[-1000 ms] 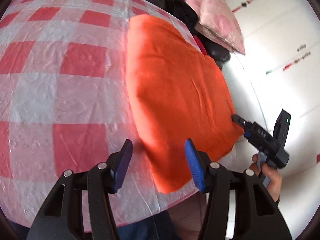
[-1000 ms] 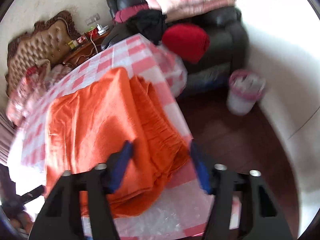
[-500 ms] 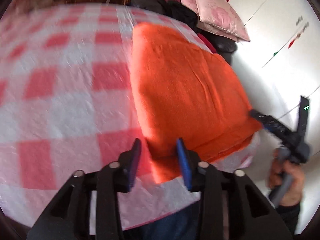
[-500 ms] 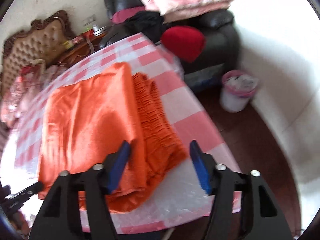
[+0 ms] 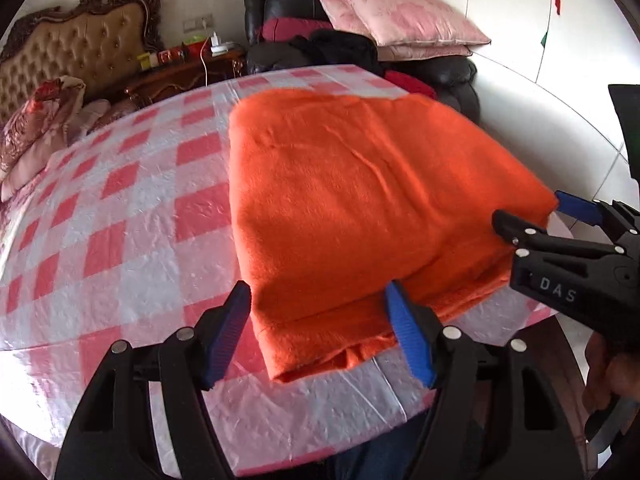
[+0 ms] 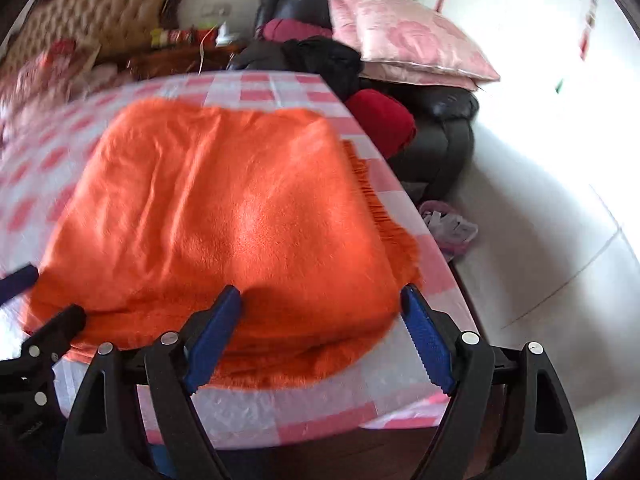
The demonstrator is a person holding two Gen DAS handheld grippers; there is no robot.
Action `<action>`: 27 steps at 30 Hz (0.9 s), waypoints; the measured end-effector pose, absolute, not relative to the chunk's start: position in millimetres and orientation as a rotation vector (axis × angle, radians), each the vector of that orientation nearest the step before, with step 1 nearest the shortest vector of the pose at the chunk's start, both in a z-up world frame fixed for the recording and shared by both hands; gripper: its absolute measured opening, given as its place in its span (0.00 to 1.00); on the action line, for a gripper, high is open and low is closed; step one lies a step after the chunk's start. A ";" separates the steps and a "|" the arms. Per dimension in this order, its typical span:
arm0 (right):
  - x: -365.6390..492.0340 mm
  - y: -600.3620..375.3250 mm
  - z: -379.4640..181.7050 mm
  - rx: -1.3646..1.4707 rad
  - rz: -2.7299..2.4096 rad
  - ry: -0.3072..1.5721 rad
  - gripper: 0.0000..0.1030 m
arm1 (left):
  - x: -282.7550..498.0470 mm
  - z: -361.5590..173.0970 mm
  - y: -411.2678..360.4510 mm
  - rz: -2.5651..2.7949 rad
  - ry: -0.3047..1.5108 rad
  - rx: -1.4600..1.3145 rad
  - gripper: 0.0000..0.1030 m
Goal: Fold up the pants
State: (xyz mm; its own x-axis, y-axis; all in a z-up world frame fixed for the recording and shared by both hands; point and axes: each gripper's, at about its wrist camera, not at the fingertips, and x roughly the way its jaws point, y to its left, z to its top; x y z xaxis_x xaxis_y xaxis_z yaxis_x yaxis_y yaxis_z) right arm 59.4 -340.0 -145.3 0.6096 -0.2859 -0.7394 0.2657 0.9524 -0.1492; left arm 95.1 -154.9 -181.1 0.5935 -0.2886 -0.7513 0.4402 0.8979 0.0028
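**Both grippers swing to the near edge of the folded pants**

Since a second ago, both hands have turned to face the room, and both pairs of jaws are opening.

Left wrist view: the left gripper stands released over the near left corner of the folded, fuzzy orange fleece pants, with cloth between the blue pads but not pinched. The pants lie on the round table under a pink-and-white checked plastic cloth, filling its half from 12 to 5 o'clock. At 3 o'clock the right gripper reaches the right corner.

Right wrist view: the right gripper is also unclenched, astride the near edge of the pants. The ribbed waistband shows along the 3 o'clock side.

Long axis, as I judge it: roughly 6 to 12 o'clock in this view, waistband edge to the right.

For the next fold, I would take both near corners low, catching every layer, then lift evenly so the stack does not skew.
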 end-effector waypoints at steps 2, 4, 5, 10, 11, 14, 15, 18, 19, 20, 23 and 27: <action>44.1 -335.4 -123.6 -0.030 -0.340 0.819 0.79 | 81.7 -155.9 -148.1 -0.421 0.760 0.192 0.75; 26.0 -328.5 -103.7 -0.022 -0.338 0.813 0.81 | 69.3 -137.9 -139.8 -0.420 0.736 0.145 0.84; 24.1 -327.1 -99.2 -0.016 -0.334 0.812 0.81 | 62.6 -130.2 -136.9 -0.433 0.756 0.122 0.84; -20.5 -314.5 -58.7 0.012 -0.345 0.789 0.83 | 21.4 -97.7 -126.0 -0.400 0.775 0.094 0.98; -29.9 -310.9 -53.4 0.011 -0.350 0.782 0.84 | 13.8 -91.8 -122.7 -0.414 0.778 0.071 0.98; -52.2 -310.8 -36.0 0.021 -0.376 0.760 0.84 | -1.5 -78.7 -111.2 -0.427 0.796 0.008 0.98; -57.9 -310.9 -31.9 0.023 -0.377 0.756 0.84 | -5.5 -75.0 -110.2 -0.411 0.785 0.015 0.98; -69.6 -311.4 -22.7 0.024 -0.372 0.740 0.84 | -12.8 -63.3 -105.0 -0.434 0.767 -0.018 0.98; -70.1 -311.8 -22.0 0.026 -0.372 0.738 0.84 | -13.7 -60.1 -104.0 -0.436 0.759 -0.026 0.98; -70.3 -312.4 -20.8 0.030 -0.366 0.738 0.84 | -15.5 -57.6 -105.0 -0.427 0.748 -0.016 0.98; -70.3 -312.9 -17.8 0.032 -0.367 0.733 0.84 | -19.9 -52.4 -110.6 -0.417 0.720 0.016 0.98; -69.1 -313.6 -18.3 0.030 -0.362 0.735 0.84 | -22.8 -49.5 -115.9 -0.424 0.704 0.042 0.98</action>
State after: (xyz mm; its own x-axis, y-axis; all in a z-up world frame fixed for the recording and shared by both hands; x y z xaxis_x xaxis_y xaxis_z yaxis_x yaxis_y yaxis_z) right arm -69.1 -313.6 -18.3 0.6831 -0.3122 -0.6603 0.3334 0.9376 -0.0985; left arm -22.8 -115.9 -49.5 0.6812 -0.3637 -0.6354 0.3918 0.9143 -0.1033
